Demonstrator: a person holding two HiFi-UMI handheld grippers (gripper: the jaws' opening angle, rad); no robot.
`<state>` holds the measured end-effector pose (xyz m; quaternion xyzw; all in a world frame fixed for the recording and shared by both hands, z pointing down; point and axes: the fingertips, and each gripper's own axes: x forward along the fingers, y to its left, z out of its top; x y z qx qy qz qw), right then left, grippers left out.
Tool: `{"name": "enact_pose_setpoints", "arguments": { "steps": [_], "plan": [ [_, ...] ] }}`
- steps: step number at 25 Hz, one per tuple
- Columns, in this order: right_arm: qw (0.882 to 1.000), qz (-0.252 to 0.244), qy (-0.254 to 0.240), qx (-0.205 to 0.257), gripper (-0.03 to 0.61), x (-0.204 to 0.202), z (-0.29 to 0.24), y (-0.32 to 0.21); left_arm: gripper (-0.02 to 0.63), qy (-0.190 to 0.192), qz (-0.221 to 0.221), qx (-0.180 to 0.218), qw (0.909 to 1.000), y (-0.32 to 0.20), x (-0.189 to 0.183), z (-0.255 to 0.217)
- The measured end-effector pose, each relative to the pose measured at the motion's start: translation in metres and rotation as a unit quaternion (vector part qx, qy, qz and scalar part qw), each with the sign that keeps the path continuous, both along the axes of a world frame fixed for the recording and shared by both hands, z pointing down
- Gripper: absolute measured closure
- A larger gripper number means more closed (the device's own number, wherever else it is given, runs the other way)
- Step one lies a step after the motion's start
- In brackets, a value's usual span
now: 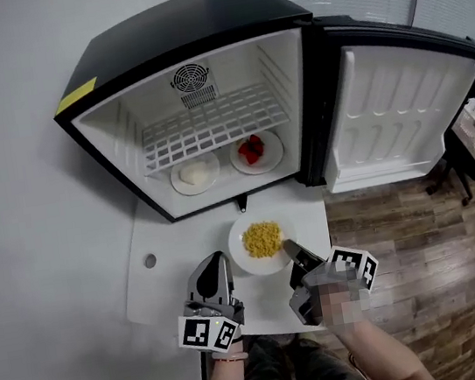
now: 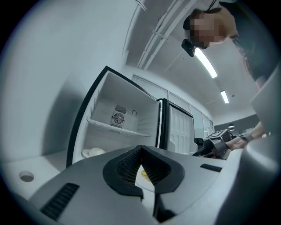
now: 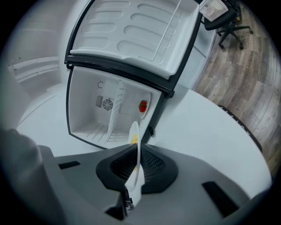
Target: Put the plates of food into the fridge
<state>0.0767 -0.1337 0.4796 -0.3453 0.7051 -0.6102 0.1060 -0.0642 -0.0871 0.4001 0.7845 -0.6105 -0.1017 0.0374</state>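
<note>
Unreadable yellow sticker on fridge, right tongs gripped rim of plate of yellow food, left tongs were closed, empty, beside it.

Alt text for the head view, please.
The right gripper clamps the rim of a plate of yellow food on a white table, with the left gripper close beside the plate. Behind stands an open mini fridge holding a plate of white food and a plate of red food.

No print is legible, not even the yellow sticker on the fridge.
</note>
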Motion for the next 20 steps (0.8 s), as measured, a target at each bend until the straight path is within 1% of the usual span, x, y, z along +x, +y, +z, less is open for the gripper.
{"name": "enact_pose_setpoints", "arguments": {
  "steps": [13, 20],
  "plan": [
    [0.999, -0.016, -0.015, 0.04, 0.563, -0.078, -0.081, -0.049, 0.607, -0.022, -0.03, 0.022, 0.9991, -0.032, -0.068, -0.05],
    [0.998, -0.013, -0.028, 0.05, 0.563, -0.115, -0.11, -0.083, 0.607, -0.02, -0.043, 0.033, 0.9984, -0.051, -0.101, -0.069]
  ]
}}
